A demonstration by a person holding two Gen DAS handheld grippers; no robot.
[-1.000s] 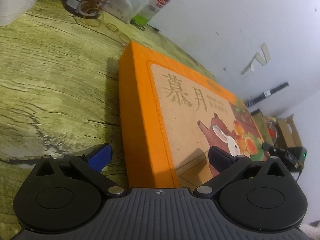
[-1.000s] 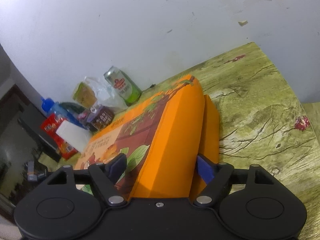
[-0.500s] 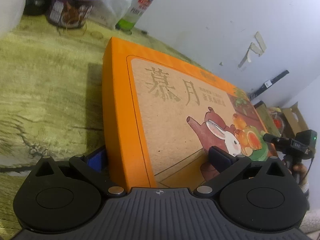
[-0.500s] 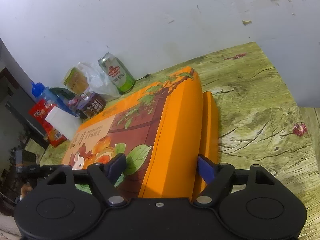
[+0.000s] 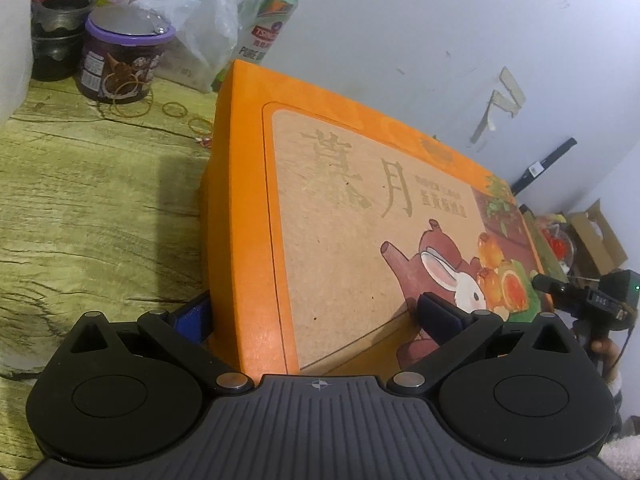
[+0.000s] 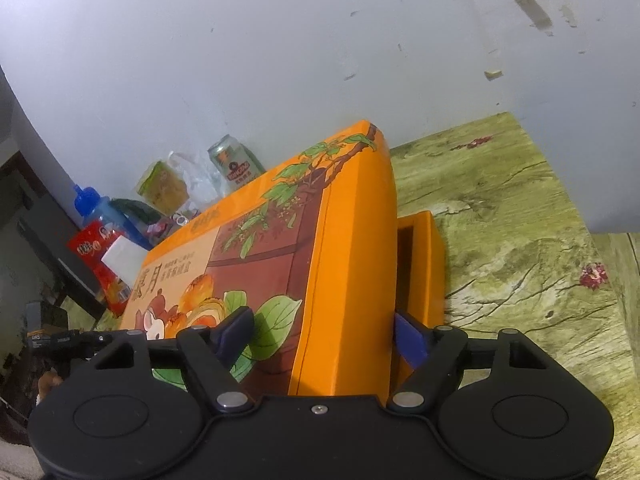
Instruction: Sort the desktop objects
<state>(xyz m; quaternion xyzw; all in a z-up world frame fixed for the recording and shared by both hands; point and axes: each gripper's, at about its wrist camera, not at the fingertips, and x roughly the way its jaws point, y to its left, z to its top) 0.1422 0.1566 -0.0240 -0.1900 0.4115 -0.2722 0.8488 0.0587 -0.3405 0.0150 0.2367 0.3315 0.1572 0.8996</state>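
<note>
Two grippers, left gripper (image 5: 316, 312) and right gripper (image 6: 324, 332), each clamp one orange lid (image 5: 248, 216).

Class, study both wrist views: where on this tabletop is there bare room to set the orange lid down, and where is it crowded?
Free: the green wood-grain tabletop right of the orange box base, up to the wall, and the stretch left of the orange lid. Crowded: the back corner, with beer can, plastic bag, purple-lidded tub and rubber bands.
</note>
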